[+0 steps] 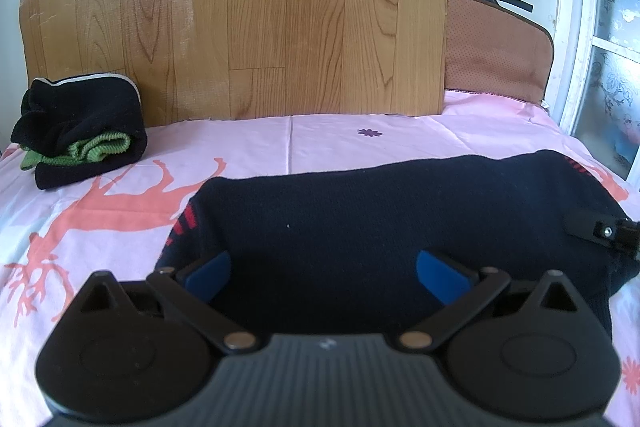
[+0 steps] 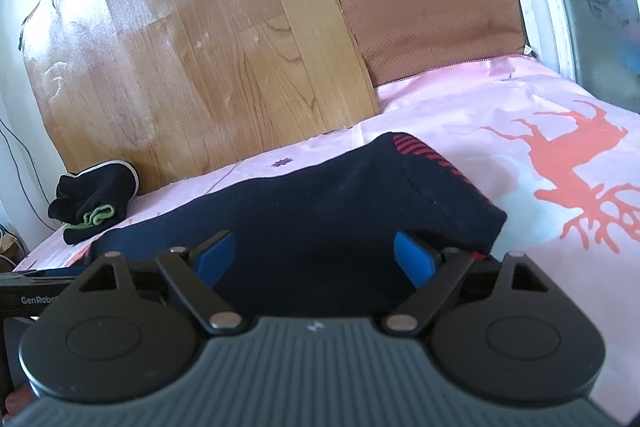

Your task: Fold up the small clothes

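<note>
1. Garment (image 1: 360,227): a dark navy knit piece with red stripe marks lies spread across the middle of both views, on the pink sheet (image 1: 320,139) with orange deer prints. In the right wrist view its striped end sits right of centre, slightly raised.

2. Your left gripper (image 1: 324,271) stands wide, blue pads apart over the near part of the cloth. Nothing is pinched between them; whether the pads touch the fabric cannot be told.

3. Your right gripper (image 2: 314,255) also stands wide, set over the garment's near edge at lower centre, with cloth lying between the pads but not clamped.

4. Folded pile (image 1: 80,131): a black and green bundle rests at the left of the frame, against the wooden board (image 1: 240,7), well apart from the navy piece.

5. Risks, as judged:
   - Closing either claw too shallow would catch one layer only, and the fold would drag open.
   - Uneven lifting between your two hands would skew the crease.
   - The sheet looks loose; a low pinch could gather it with the garment.
</note>
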`<state>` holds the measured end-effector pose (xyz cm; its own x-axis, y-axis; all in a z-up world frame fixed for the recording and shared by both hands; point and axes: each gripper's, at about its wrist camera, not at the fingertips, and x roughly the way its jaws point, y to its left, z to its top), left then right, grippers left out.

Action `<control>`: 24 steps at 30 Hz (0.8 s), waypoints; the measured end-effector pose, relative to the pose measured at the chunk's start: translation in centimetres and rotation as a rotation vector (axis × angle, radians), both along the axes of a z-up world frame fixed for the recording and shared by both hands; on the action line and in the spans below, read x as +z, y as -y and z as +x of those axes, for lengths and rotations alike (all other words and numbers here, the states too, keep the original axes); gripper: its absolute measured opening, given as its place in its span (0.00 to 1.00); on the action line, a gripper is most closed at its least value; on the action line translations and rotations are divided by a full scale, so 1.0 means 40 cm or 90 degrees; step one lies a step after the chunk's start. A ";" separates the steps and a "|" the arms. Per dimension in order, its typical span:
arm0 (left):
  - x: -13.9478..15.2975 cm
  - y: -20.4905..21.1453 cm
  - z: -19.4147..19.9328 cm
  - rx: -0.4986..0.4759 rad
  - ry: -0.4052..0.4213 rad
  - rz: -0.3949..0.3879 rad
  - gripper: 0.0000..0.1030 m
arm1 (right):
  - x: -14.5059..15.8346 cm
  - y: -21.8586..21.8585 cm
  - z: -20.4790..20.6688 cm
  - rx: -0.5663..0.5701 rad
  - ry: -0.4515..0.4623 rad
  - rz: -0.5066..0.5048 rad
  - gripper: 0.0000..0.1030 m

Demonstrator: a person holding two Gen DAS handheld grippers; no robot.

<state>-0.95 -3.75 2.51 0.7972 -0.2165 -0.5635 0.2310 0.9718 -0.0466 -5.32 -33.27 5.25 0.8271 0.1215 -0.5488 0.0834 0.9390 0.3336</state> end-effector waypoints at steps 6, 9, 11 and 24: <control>0.000 0.002 -0.001 0.001 0.000 0.000 1.00 | 0.001 -0.002 0.000 -0.001 0.000 0.000 0.86; 0.000 0.002 -0.001 0.001 0.000 0.000 1.00 | 0.001 -0.003 0.000 -0.001 0.000 0.000 0.86; 0.000 0.002 -0.001 0.001 0.000 0.001 1.00 | 0.001 -0.003 0.000 -0.001 -0.001 -0.001 0.86; -0.002 0.003 0.000 0.001 0.000 0.000 1.00 | 0.002 -0.005 0.002 0.000 -0.003 -0.002 0.86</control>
<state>-0.95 -3.86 2.44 0.7973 -0.2153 -0.5639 0.2297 0.9721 -0.0463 -5.26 -33.06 5.32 0.8244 0.1197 -0.5533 0.0855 0.9398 0.3308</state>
